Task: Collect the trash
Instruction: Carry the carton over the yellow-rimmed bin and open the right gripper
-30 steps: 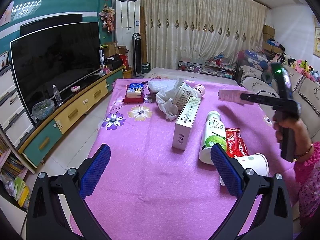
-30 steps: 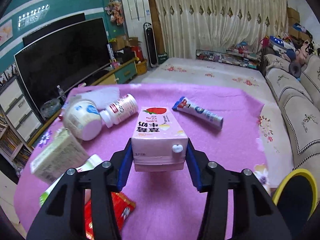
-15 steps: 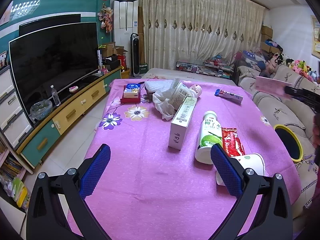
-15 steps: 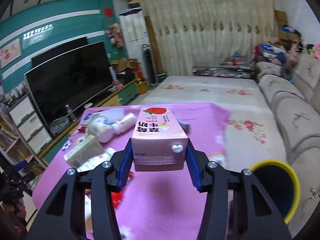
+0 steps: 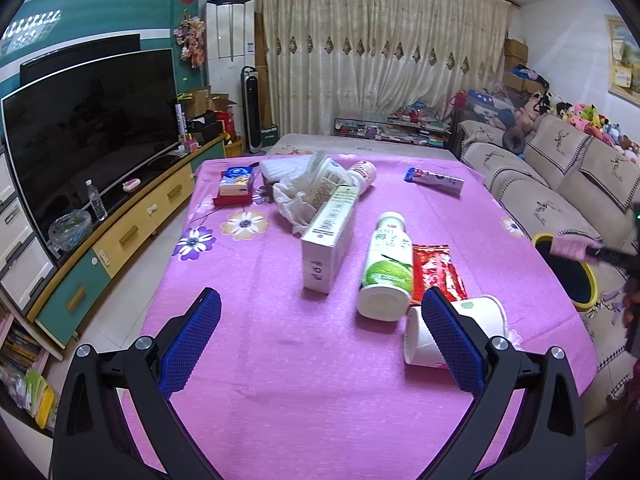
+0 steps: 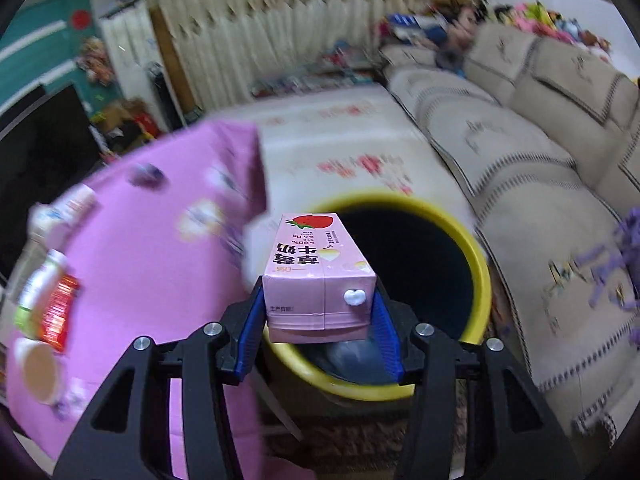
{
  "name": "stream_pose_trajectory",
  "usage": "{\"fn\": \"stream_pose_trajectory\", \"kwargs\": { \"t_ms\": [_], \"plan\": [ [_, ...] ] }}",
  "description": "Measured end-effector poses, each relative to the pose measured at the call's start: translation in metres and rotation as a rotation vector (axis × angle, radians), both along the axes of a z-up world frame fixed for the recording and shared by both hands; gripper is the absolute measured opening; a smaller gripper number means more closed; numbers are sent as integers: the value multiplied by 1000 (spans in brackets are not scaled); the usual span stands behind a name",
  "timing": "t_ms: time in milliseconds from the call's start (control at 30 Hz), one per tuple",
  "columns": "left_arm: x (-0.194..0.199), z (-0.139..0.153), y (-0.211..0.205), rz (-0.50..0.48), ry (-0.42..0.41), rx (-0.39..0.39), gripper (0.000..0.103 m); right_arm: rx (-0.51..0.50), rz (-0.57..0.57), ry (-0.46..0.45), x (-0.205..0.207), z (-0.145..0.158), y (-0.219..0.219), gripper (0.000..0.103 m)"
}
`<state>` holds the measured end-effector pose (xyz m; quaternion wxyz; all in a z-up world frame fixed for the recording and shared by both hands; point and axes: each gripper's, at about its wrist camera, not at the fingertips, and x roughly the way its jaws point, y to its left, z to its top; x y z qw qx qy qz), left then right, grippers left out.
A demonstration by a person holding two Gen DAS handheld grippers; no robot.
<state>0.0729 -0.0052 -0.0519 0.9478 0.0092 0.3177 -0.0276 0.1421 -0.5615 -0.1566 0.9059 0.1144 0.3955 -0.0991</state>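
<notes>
My right gripper (image 6: pixel 318 320) is shut on a pink strawberry milk carton (image 6: pixel 316 272) and holds it over the yellow-rimmed trash bin (image 6: pixel 476 248) beside the table. The carton (image 5: pixel 570 245) and bin (image 5: pixel 588 294) also show at the right edge of the left wrist view. My left gripper (image 5: pixel 320 340) is open and empty above the near part of the pink tablecloth (image 5: pixel 280 380). On the cloth lie a paper cup (image 5: pixel 424 340), a green-labelled bottle (image 5: pixel 387 266), a red wrapper (image 5: pixel 438 270), a white box (image 5: pixel 330 236) and a tube (image 5: pixel 434 178).
A white bag with a tub and small bottle (image 5: pixel 320 188) and a blue tissue pack (image 5: pixel 236 180) lie at the table's far end. A TV (image 5: pixel 88 136) on a cabinet runs along the left. A beige sofa (image 6: pixel 540 168) stands right of the bin.
My right gripper has swung the pink carton from above the table to the right and down, over the trash bin. The left gripper has stayed open in about the same place.
</notes>
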Motion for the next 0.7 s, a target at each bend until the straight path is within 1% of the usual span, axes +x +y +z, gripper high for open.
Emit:
{"fn": "stream_pose_trajectory", "kwargs": {
  "t_ms": [67, 200, 333, 433, 500, 567, 700],
  "plan": [
    [-1, -1, -7, -17, 4, 1, 99, 5, -27, 62, 12, -27, -11, 48],
    [-2, -2, -16, -40, 11, 9, 99, 10, -62, 153, 35, -67, -17, 48],
    [-2, -1, -22, -63, 20, -2, 99, 13, -73, 220, 53, -92, -18, 48],
    [-2, -4, -30, -93, 26, 3, 99, 10, -82, 245, 60, -101, -16, 49],
    [-2, -5, -37, -113, 31, 4, 99, 16, -85, 244, 59, -102, -14, 52],
    [-1, -8, -42, -131, 39, 2, 99, 6, -89, 235, 55, -96, -12, 55],
    [1, -14, -54, -175, 64, -11, 99, -18, -93, 213, 51, -81, -9, 57]
  ]
}}
